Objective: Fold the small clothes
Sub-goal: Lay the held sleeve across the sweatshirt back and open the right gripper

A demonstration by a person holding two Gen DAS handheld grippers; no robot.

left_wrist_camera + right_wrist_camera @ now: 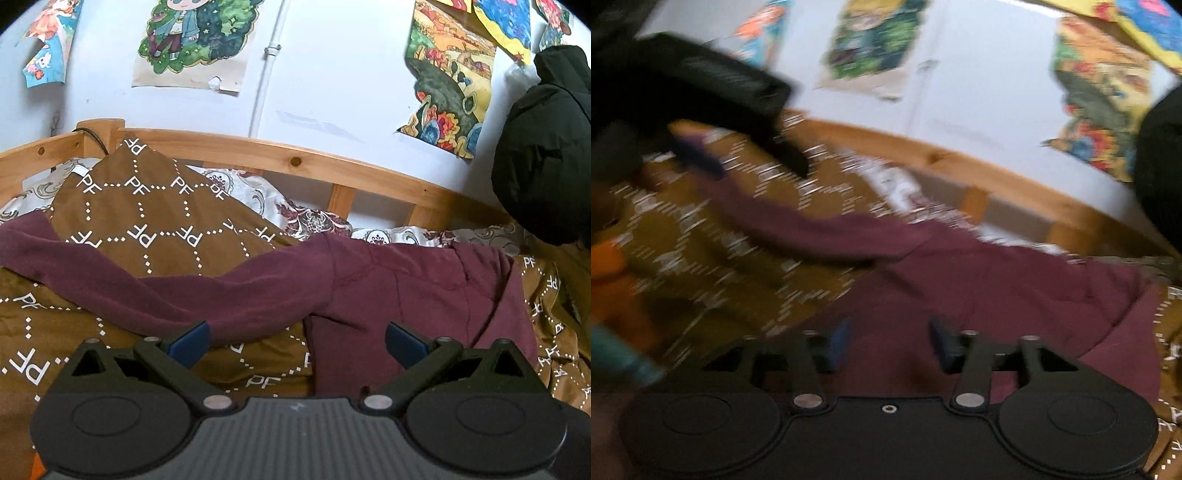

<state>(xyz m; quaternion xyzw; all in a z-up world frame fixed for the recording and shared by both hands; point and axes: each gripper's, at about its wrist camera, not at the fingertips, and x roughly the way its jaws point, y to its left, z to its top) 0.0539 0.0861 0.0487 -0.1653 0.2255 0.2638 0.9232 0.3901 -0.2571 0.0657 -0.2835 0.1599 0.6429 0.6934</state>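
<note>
Left gripper (297, 341): jaws spread wide, nothing between the blue pads, hovering at the near edge of the maroon garment (388, 295). Garment: spread across the brown patterned bedspread (147, 206) (lettered "PF"), one long limb trailing leftward. Right gripper (888, 347): jaws parted, released, over the garment's wider body (997, 295); view blurred.
</note>
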